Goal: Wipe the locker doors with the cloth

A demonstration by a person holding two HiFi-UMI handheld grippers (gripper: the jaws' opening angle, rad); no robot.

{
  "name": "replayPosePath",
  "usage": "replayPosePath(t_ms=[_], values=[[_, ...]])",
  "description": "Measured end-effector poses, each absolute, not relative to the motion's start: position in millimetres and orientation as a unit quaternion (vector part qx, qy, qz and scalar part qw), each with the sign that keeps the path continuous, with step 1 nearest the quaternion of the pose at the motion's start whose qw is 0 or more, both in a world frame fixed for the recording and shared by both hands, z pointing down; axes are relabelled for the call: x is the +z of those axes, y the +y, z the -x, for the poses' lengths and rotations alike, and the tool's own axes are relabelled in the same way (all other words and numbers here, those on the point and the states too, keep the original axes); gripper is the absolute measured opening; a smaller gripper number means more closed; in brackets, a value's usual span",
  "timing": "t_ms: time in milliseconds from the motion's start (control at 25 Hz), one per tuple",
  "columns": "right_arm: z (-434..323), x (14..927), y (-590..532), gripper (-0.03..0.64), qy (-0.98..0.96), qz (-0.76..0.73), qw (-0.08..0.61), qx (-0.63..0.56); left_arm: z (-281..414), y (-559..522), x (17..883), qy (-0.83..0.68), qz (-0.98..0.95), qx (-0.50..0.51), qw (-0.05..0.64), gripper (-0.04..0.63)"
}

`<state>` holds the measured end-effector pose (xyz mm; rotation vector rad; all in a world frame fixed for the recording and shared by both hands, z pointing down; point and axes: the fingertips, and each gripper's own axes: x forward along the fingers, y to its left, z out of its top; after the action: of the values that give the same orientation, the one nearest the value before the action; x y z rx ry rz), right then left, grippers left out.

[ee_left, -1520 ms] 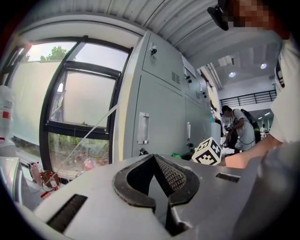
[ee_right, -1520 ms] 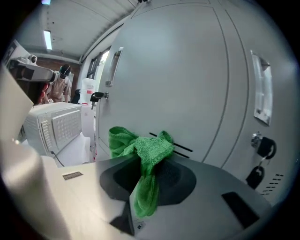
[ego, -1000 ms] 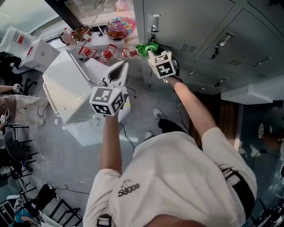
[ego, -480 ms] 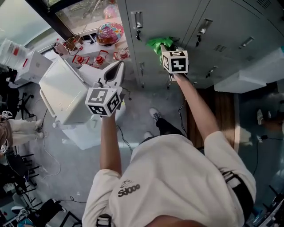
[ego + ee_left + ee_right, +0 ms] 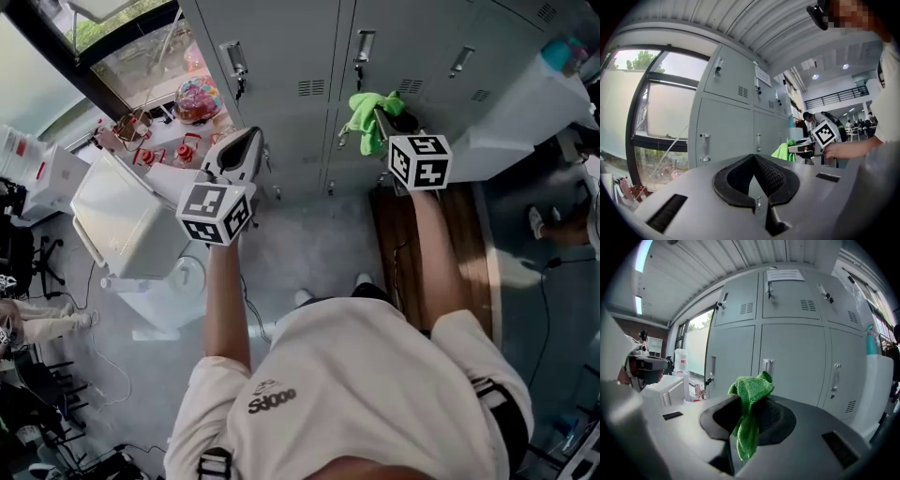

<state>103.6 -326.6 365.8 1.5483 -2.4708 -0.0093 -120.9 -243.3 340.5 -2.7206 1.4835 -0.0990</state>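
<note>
Cloth raised to the grey lockers, ready for wiping

The bank of locker doors (image 5: 281, 56) fills the far side of the scene, and the person stands square to it with both arms stretched forward. The right gripper (image 5: 390, 124) is held up to the middle column of doors, likely because that panel is the one to be wiped. The left gripper (image 5: 239, 150) is held off to the side, near the left doors, its jaws closed tip to tip on nothing, so it seems parked out of the way. The right jaws are clamped on the green cloth (image 5: 370, 117), which bunches above the pads and hangs below them, close to the door. Whether it touches the metal is unclear.
</note>
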Motion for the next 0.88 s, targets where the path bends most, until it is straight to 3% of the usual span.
replayPosePath(t_ms=[480, 880], values=[[-178.9, 302.5, -259.8, 0.06, -0.881, -0.468, 0.064, -0.027, 7.4, -224.8, 289.1, 0.457, 0.887, -0.011, 0.062, 0.015], [-184.5, 264.3, -233.0, 0.06, -0.896, -0.434, 0.055, -0.077, -37.3, -208.5, 255.7, 0.457, 0.88, -0.037, 0.128, 0.015]])
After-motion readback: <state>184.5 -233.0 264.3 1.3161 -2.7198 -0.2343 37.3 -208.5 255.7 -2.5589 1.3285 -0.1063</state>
